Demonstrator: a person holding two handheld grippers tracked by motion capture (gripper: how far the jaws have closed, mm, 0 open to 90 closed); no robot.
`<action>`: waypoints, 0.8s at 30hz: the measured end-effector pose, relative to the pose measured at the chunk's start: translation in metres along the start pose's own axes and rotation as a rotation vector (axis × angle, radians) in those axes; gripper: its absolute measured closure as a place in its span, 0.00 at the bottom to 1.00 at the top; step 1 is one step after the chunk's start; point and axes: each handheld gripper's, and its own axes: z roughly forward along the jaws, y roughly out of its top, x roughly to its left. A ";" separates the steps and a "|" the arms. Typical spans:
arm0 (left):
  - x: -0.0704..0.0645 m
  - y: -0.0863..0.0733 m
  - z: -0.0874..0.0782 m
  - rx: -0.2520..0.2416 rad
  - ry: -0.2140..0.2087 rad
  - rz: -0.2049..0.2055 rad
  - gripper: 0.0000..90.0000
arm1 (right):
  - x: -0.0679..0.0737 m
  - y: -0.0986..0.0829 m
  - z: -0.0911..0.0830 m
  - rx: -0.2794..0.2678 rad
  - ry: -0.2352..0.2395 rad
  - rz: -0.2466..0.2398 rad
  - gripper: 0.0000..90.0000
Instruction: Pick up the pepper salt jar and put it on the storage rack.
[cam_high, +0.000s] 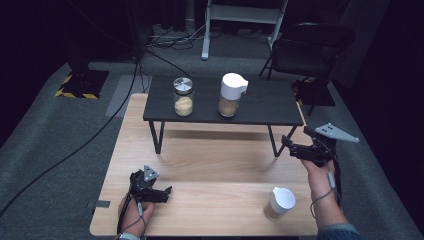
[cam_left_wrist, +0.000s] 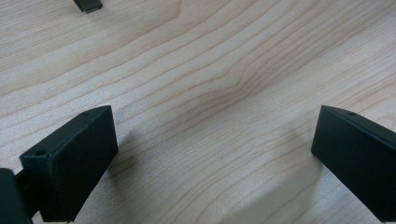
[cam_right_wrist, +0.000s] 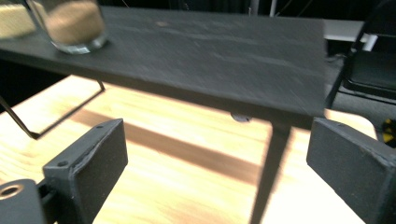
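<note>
Wooden tabletop (cam_high: 210, 165) at a dim lab: white-lidded jar (cam_high: 280, 203) upright just below and inside the right gripper (cam_high: 299, 148), jaws spread empty; left gripper (cam_high: 159, 192) farther off, likewise released.

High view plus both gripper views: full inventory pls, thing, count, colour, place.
Wooden table: 1, light wood, centre, under everything.
Black shelf: 1, black, on thin legs at the table's far side.
Metal-lid jar: 1, clear glass with pale yellow contents, on the shelf, left.
White-lid jar: 1, clear with white pouring lid and tan contents, on the shelf, right of the first.
White-lid cup: 1, white lid and tan contents, near right of the table.
Folding chair: 1, black, on the floor beyond the shelf.
Cables: several, black, on the grey carpet.
Left claw: 1, black, open, low over the near left of the table.
Right claw: 1, black, open, beside the shelf's right leg.
</note>
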 end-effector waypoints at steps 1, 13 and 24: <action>0.000 0.000 0.000 0.000 0.000 0.000 0.01 | -0.004 -0.004 -0.002 0.004 -0.001 0.000 0.06; 0.000 0.000 0.000 0.000 0.000 0.000 0.01 | -0.037 -0.055 -0.022 0.046 -0.036 0.043 0.06; 0.000 0.000 0.000 0.000 0.000 0.002 0.01 | -0.047 -0.094 -0.029 0.105 -0.055 -0.014 0.05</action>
